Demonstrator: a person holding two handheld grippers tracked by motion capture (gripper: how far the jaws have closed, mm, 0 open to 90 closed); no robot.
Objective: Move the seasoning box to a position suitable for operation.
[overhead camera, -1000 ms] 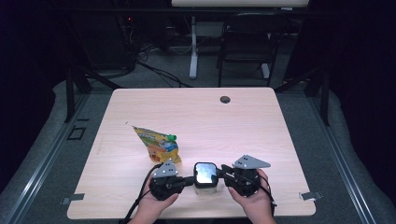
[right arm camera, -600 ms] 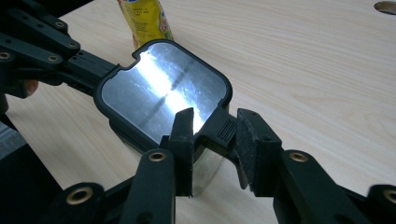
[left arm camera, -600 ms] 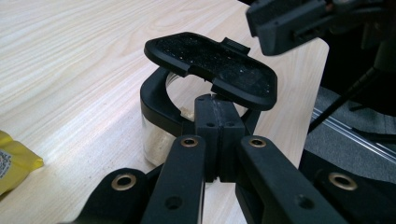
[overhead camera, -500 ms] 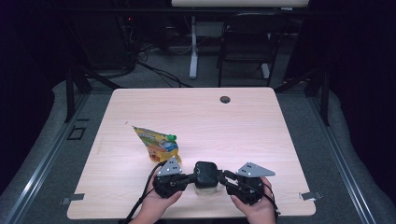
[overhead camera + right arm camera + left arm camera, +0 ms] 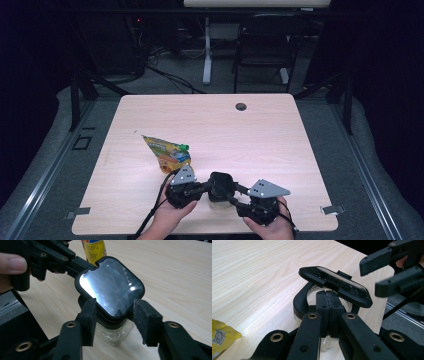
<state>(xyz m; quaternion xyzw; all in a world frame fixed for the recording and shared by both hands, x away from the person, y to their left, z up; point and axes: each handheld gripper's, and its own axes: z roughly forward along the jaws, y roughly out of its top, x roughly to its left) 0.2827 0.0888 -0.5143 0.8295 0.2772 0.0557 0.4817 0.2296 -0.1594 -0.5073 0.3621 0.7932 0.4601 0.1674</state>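
Pinching the black rim of the clear glass jar (image 5: 113, 336) near the worktop (image 5: 280, 135) front edge, your left tongs (image 5: 327, 315) are shut; your right tongs (image 5: 115, 322) have just spread beside its tilted black-framed lid (image 5: 111, 287). The yellow pouch's (image 5: 167, 152) print is unreadable.

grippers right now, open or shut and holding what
left gripper: shut, gripping the black rim of the jar.
right gripper: open, jaws just opened, standing either side of the jar lid, not pressing it.

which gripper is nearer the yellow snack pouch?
Left. The left gripper sits just below the yellow snack pouch, shut beside the black-lidded glass jar. The right gripper is across the jar, jaws just opened either side of its lid.
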